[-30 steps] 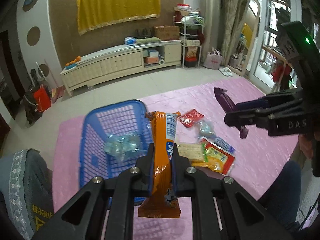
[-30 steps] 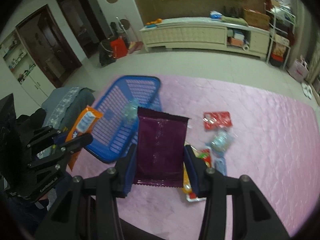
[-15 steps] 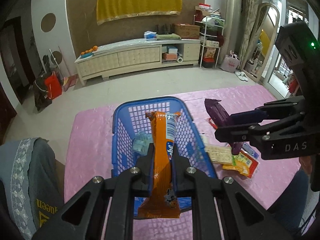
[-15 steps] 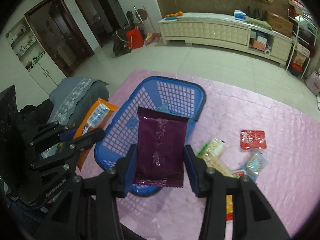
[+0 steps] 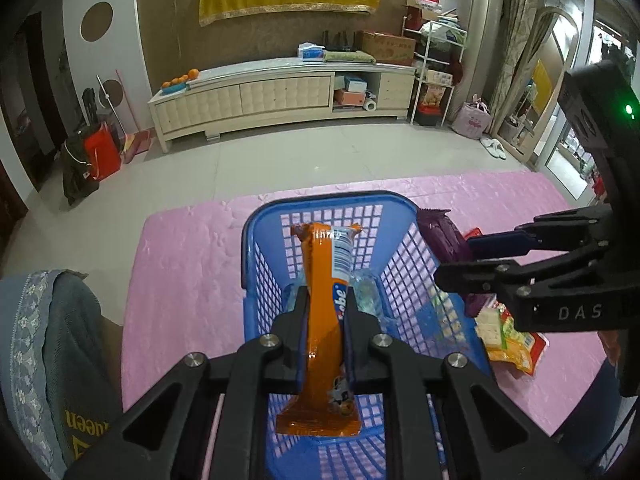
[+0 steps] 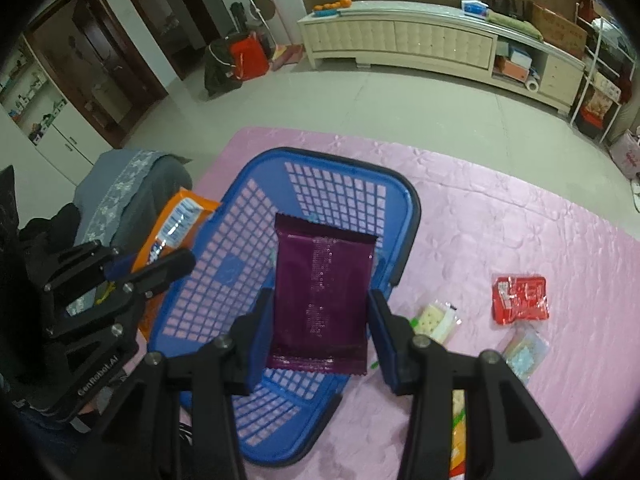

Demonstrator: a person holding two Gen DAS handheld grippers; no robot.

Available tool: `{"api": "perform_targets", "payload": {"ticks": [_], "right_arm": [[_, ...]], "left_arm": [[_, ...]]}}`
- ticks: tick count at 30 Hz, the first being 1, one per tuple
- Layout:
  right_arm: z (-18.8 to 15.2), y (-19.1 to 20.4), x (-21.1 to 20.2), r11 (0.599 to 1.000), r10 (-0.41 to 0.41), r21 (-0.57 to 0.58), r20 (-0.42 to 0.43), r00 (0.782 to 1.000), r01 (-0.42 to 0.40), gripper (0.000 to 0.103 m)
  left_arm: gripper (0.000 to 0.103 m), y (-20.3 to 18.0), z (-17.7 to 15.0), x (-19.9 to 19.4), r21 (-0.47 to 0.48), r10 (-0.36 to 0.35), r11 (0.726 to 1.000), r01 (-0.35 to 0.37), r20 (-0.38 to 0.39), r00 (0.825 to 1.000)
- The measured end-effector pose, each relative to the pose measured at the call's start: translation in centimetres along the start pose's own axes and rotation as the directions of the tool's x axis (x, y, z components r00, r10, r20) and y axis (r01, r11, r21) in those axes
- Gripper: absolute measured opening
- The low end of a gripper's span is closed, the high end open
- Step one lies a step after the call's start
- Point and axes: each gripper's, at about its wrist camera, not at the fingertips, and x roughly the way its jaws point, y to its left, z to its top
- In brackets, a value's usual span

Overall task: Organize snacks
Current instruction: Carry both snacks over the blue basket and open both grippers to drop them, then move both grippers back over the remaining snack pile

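left gripper (image 5: 325, 300) closed edge-on upon an orange snack packet (image 5: 322, 320), fingers (image 5: 294, 320) pressing both long sides, packet standing lengthwise out past the tips and hanging over the inside of a blue basket (image 5: 260, 264). same packet (image 6: 172, 236) seen from the right wrist view at the basket's left rim, clamped in the left gripper (image 6: 160, 268).

right gripper (image 6: 320, 308) clamped on a purple snack packet (image 6: 322, 292), fingers (image 6: 380, 332) pressing its two side edges, flat face toward the camera, held above the blue basket (image 6: 408, 216) near its right wall. from the left wrist view, right gripper (image 5: 472, 264) reaching in from the right with the purple packet (image 5: 440, 232) just over the basket's right rim.

inside the basket, a clear, bluish wrapped item (image 5: 366, 296) lying on the mesh floor, partly hidden behind the left fingers.

basket resting on a pink quilted mat (image 6: 500, 216) on the floor. on the mat to the right of the basket, well apart from it: a red packet (image 6: 520, 298), a cracker pack (image 6: 434, 320) nearer the basket, a small pale blue packet (image 6: 524, 350), and a yellow-and-red packet (image 5: 516, 344) partly hidden by the right gripper.

grey fabric with a floral band (image 5: 28, 340) at the mat's left edge.
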Motion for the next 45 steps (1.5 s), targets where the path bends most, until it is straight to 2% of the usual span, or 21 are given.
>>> {"api": "perform_targets", "payload": {"ticks": [7, 10, 17, 21, 22, 23, 24, 25, 26, 27, 28, 30, 32, 42, 45], "right_arm": [[1.3, 0.4, 1.2, 1.000, -0.020, -0.021, -0.002, 1.000, 0.020, 0.051], [1.7, 0.5, 1.7, 0.998, -0.046, -0.036, -0.006, 0.999, 0.045, 0.051], [2.4, 0.1, 2.2, 0.998, -0.051, -0.025, -0.005, 0.999, 0.051, 0.051], [2.6, -0.2, 2.7, 0.998, -0.057, -0.022, -0.013, 0.998, 0.057, 0.051], [2.7, -0.3, 2.8, 0.999, -0.046, -0.019, -0.011, 0.999, 0.046, 0.051], [2.9, -0.4, 2.8, 1.000, -0.025, -0.018, -0.006, 1.000, 0.025, 0.052], [3.0, -0.5, 2.8, 1.000, -0.009, -0.014, 0.002, 1.000, 0.009, 0.057], [3.0, -0.6, 2.7, 1.000, -0.008, -0.004, 0.013, 1.000, 0.009, 0.062], [3.0, -0.8, 2.5, 1.000, -0.016, 0.003, 0.026, 1.000, 0.016, 0.078], [3.0, -0.9, 2.2, 1.000, -0.021, 0.008, 0.040, 0.999, 0.020, 0.090], [3.0, -1.0, 1.9, 1.000, -0.024, 0.010, 0.055, 0.998, 0.024, 0.091], [2.8, -0.9, 1.5, 0.999, -0.052, 0.002, 0.063, 0.997, 0.052, 0.091], [2.6, -0.9, 1.3, 0.998, -0.066, -0.002, 0.064, 0.996, 0.066, 0.091], [-0.8, -1.4, -2.6, 0.997, -0.063, 0.040, 0.073, 0.995, 0.060, 0.091], [-2.2, -1.5, -4.4, 0.997, -0.072, 0.044, 0.084, 0.994, 0.068, 0.091]], "left_arm": [[0.013, 1.3, 1.0, 2.1, -0.031, -0.040, 0.999, 0.040, -0.016, 0.999], [0.013, 1.4, 1.4, 2.8, -0.020, -0.028, 0.999, 0.027, -0.022, 0.999], [0.013, 1.8, 2.2, 4.0, -0.034, -0.022, 0.999, 0.021, -0.043, 0.999], [0.013, 1.3, 2.6, 4.2, -0.032, -0.037, 0.999, 0.036, -0.030, 0.999], [0.021, 1.4, 2.7, 4.2, -0.042, -0.034, 0.999, 0.033, -0.027, 0.999], [0.037, 1.6, 2.9, 4.3, -0.055, -0.039, 0.998, 0.038, -0.027, 0.999], [0.046, 1.9, 3.0, 4.3, -0.072, -0.048, 0.996, 0.046, -0.024, 0.999], [0.056, 2.1, 3.0, 4.2, -0.078, -0.053, 0.996, 0.051, -0.019, 0.998], [0.059, 2.1, 3.0, 4.1, -0.079, -0.056, 0.995, 0.055, -0.013, 0.998], [0.061, 2.1, 2.9, 3.9, -0.075, -0.057, 0.996, 0.056, -0.009, 0.998], [0.063, 2.0, 2.8, 3.7, -0.071, -0.054, 0.996, 0.053, -0.009, 0.999], [0.063, 1.9, 2.7, 3.5, -0.063, -0.045, 0.997, 0.044, -0.014, 0.999], [0.069, 1.7, 2.4, 3.1, -0.050, -0.042, 0.998, 0.041, -0.018, 0.999], [0.074, -1.5, 1.0, -0.7, 0.016, -0.068, 0.998, 0.068, -0.005, 0.998], [0.078, -2.8, 0.5, -1.9, 0.027, -0.072, 0.997, 0.072, 0.010, 0.997]]}}
